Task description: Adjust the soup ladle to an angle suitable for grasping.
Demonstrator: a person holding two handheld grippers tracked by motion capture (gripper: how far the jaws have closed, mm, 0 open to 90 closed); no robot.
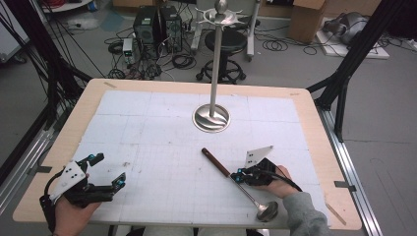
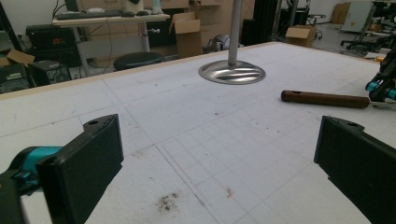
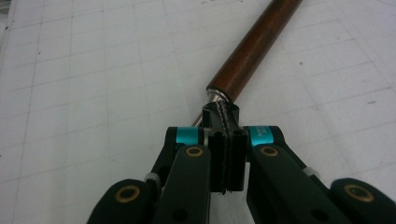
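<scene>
Setting: white gridded table [image 1: 147, 128], cluttered workshop floor behind.
Ladle [image 1: 236, 179]: one — lower right of frame, wooden handle toward centre, bowl near the bottom edge.
Right tongs [image 3: 223, 122]: clamped on the metal shaft just below the handle.
Left tongs [image 1: 109, 171]: wide, empty, lower left.
Stand [image 1: 212, 115]: one — upper centre.
Technique: lift level, keeping the grip firm, lest the bowl swing.

Lab: computer towers [image 1: 156, 27], floor cables [image 1: 275, 45], cardboard boxes [image 1: 307, 17], black rig frame [image 1: 351, 59]
</scene>
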